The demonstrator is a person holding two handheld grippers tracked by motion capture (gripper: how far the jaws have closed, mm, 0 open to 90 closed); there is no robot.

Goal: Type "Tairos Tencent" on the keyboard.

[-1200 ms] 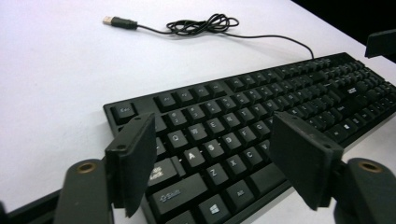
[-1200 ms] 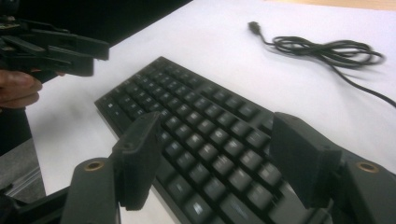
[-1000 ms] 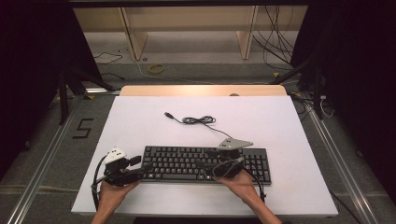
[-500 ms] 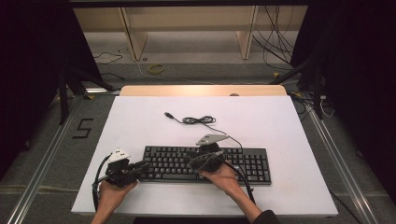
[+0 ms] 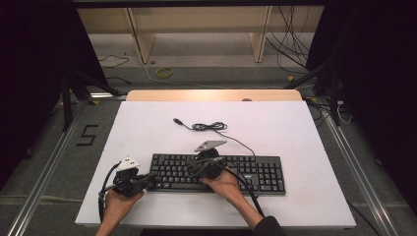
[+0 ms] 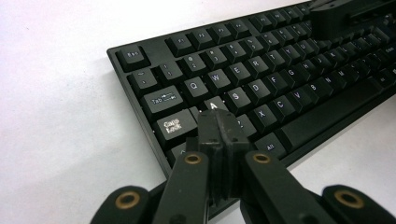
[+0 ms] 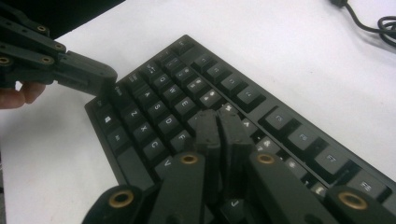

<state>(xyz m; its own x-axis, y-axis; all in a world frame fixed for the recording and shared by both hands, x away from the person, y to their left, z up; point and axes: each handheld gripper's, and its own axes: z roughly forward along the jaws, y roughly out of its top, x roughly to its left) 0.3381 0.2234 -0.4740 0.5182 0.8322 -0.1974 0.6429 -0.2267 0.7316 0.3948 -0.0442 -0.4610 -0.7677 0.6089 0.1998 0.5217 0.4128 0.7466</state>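
White desk (image 5: 147, 128) surface carries everything, with a pale wooden strip along its far edge and dark floor, rails and loose cables beyond. On it lies the black keyboard (image 5: 216, 172), its long axis running across the desk from the left hand-held gripper (image 5: 150, 181) toward the far side of the right hand-held gripper (image 5: 194, 167); its key rows face the person and its number pad sits at the end well past the right hand-held gripper.

From the keyboard's back edge its cable (image 5: 216, 129) trails out ahead of the right hand-held gripper, bunches in a small coil and ends in a plug lying free on the desk.

Both pairs of jaws have just been closing and now stand together with nothing between them. In the left gripper view the tips of the left hand-held gripper (image 6: 219, 122) rest over the keys near the A, at the keyboard's left end by Caps Lock. In the right gripper view the tips of the right hand-held gripper (image 7: 219, 122) sit over the middle letter rows, with the left hand-held gripper (image 7: 100, 80) seen beyond at the keyboard's corner.

Bare desk lies open ahead of both grippers, and a narrower strip lies between the keyboard and the near edge.
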